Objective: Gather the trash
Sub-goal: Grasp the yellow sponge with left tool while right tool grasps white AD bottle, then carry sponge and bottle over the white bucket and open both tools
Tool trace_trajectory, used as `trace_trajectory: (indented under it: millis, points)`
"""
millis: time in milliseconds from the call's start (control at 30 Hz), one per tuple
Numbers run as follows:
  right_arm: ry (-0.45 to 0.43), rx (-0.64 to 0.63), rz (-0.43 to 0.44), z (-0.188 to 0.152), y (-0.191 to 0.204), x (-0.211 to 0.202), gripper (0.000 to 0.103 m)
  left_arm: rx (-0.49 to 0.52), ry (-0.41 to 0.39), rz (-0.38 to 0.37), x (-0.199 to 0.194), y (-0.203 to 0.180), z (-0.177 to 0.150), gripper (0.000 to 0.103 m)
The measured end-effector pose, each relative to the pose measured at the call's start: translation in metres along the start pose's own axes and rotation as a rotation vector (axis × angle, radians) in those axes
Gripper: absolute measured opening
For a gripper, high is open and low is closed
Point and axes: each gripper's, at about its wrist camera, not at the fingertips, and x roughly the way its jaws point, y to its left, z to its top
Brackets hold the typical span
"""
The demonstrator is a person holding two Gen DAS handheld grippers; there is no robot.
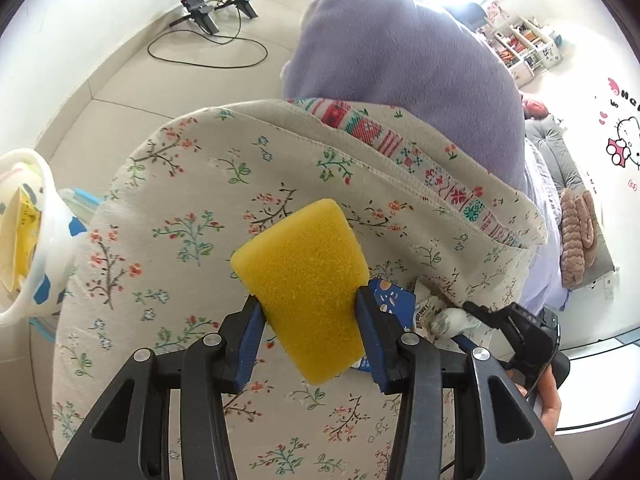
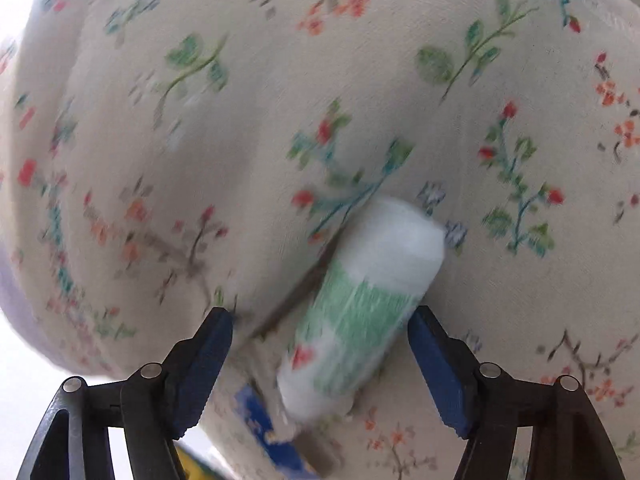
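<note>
My left gripper [image 1: 308, 296] is shut on a yellow sponge [image 1: 304, 272], held above a floral cushion [image 1: 180, 240]. A blue wrapper [image 1: 394, 300] lies on the cushion just right of the sponge. In the right wrist view my right gripper [image 2: 320, 314] stands open over the same cushion [image 2: 240, 120]. A blurred white and green packet [image 2: 360, 304] lies between its jaws. The right pad is at the packet's side and the left pad is well clear of it. In the left wrist view that gripper [image 1: 460, 322] and packet [image 1: 444, 318] show at the lower right.
A white bin with blue patches [image 1: 40, 264], holding yellow paper, hangs at the left edge. A purple plush blanket [image 1: 400, 60] lies behind the cushion. Black stands and a cable [image 1: 208, 12] are on the floor. Brown slippers [image 1: 576, 232] sit at the right.
</note>
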Motion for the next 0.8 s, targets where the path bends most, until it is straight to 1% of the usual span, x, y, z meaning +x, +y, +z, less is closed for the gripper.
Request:
trace_trajectory:
  millis: [33,67,133,200,267,333,433,533,600,667,733,800]
  points:
    - [-0.007,-0.002,-0.011,0.0,-0.001,0.001,0.069,-0.003,-0.001,-0.006,-0.003,0.003,0.0,0.048]
    - [-0.012,-0.015,-0.02,-0.001,-0.001,0.001,0.053,-0.007,-0.003,-0.012,-0.009,0.007,0.001,0.048]
    - [-0.025,-0.031,-0.021,-0.009,0.002,-0.004,0.049,-0.009,-0.009,-0.018,-0.018,0.013,0.001,0.048]
    - [-0.043,-0.082,0.005,-0.025,0.011,-0.014,0.045,-0.007,-0.019,-0.027,-0.028,0.018,0.002,0.048]
    - [-0.08,-0.14,0.024,-0.041,0.019,-0.027,0.043,-0.006,-0.031,-0.042,-0.038,0.021,0.003,0.048]
    - [-0.139,-0.216,0.002,-0.057,0.029,-0.041,0.043,-0.002,-0.049,-0.047,-0.049,0.027,0.003,0.048]
    - [-0.186,-0.344,0.016,-0.081,0.052,-0.053,0.043,0.002,-0.076,-0.026,-0.062,0.036,0.004,0.048]
    - [-0.275,-0.489,0.001,-0.106,0.073,-0.067,0.043,0.0,-0.088,-0.017,-0.073,0.049,0.006,0.048]
    - [-0.331,-0.587,-0.019,-0.123,0.088,-0.069,0.043,-0.003,-0.103,0.01,-0.081,0.059,0.007,0.048]
    - [-0.363,-0.688,-0.03,-0.147,0.099,-0.065,0.043,-0.008,-0.12,0.042,-0.089,0.071,0.009,0.048]
    - [-0.37,-0.796,-0.033,-0.169,0.117,-0.051,0.043,-0.011,-0.132,0.078,-0.097,0.083,0.01,0.048]
    - [-0.359,-0.876,-0.028,-0.185,0.125,-0.043,0.043,0.0,-0.141,0.119,-0.102,0.092,0.011,0.048]
